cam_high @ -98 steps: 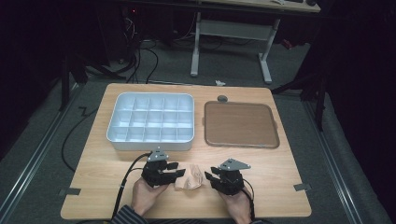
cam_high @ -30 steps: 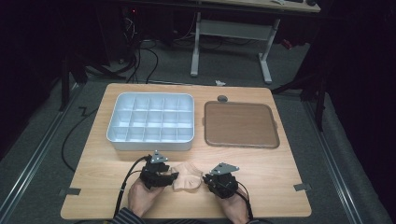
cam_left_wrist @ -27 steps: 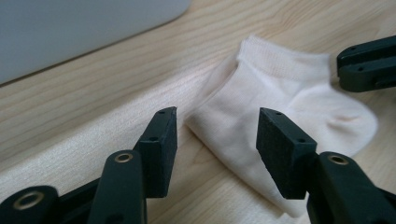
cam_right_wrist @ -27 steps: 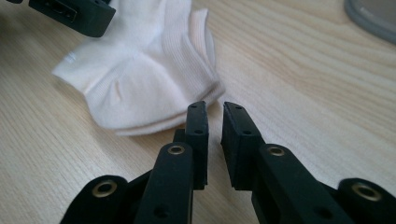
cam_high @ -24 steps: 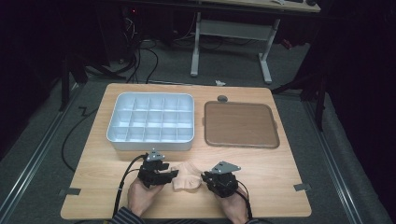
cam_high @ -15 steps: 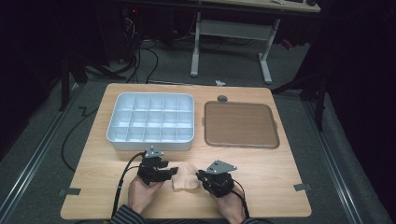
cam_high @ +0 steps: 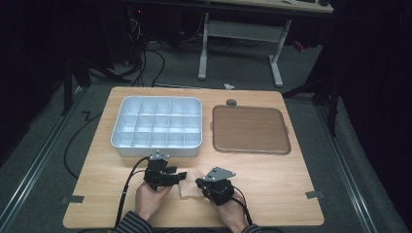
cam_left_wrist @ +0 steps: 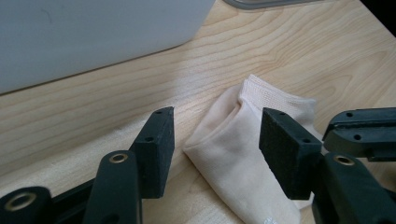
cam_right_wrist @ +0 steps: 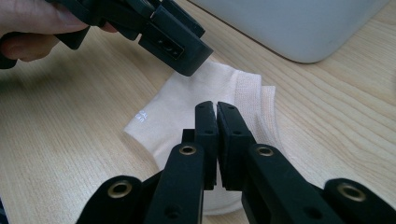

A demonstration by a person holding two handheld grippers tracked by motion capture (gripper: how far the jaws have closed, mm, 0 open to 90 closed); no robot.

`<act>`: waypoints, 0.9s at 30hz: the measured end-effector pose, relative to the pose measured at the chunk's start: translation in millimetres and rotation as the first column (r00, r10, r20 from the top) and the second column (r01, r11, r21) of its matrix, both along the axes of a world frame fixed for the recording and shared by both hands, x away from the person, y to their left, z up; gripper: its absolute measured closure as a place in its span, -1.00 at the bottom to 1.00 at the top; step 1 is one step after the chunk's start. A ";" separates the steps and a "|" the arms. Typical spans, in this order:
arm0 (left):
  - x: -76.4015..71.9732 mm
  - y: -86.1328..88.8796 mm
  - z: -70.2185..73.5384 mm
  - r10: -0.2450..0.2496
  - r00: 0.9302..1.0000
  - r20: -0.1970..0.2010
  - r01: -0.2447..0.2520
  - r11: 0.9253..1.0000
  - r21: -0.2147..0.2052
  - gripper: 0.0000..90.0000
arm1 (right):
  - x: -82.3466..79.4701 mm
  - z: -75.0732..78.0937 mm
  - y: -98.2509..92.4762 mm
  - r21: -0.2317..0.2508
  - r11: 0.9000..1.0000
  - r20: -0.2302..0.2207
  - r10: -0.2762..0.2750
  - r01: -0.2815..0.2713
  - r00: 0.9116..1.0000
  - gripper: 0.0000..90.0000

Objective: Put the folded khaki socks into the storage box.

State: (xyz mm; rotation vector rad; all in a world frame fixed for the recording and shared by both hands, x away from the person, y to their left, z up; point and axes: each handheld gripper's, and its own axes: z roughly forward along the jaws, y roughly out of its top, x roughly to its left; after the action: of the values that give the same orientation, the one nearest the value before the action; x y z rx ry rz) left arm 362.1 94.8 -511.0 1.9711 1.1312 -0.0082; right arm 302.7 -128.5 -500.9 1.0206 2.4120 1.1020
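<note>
So there's a pale peach sock (cam_right_wrist: 187, 116) lying folded on the tabletop (cam_high: 272, 184), near the front edge, between the two hands, ribbed cuff end pointing toward the white divided tray (cam_high: 156, 126). Looks soft and floppy, a bit bunched at the fold. The left gripper (cam_left_wrist: 215, 144) straddles it with jaws apart, not pinching. The right gripper (cam_right_wrist: 216, 140) has just been closing and is now clenched; whether it caught cloth I can't tell. My guess: they're mid-fold, and next the left needs to pinch an edge.
</note>
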 end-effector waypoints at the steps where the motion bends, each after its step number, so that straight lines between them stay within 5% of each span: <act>1: -0.3 0.3 0.1 0.001 1.000 -0.002 -0.001 1.000 -0.004 0.05 | 0.0 -0.7 0.5 -0.001 1.000 -0.002 0.001 -0.001 1.000 0.94; 15: -2.4 4.3 -14.7 -0.011 0.997 -0.071 0.009 1.000 -0.027 0.10 | -6.9 -19.3 8.2 -0.049 0.998 -0.034 0.030 -0.032 0.999 0.93; 27: -4.0 -3.0 -18.6 -0.008 0.998 -0.060 0.006 0.999 -0.038 0.45 | -8.6 -21.9 9.1 -0.047 0.998 -0.034 0.035 -0.036 0.999 0.92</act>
State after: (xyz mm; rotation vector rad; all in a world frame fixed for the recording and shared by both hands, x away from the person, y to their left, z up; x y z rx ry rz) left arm 358.2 91.8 -529.6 1.9523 1.1546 -0.0924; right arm 294.1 -119.4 -522.7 0.9919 2.4793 1.0417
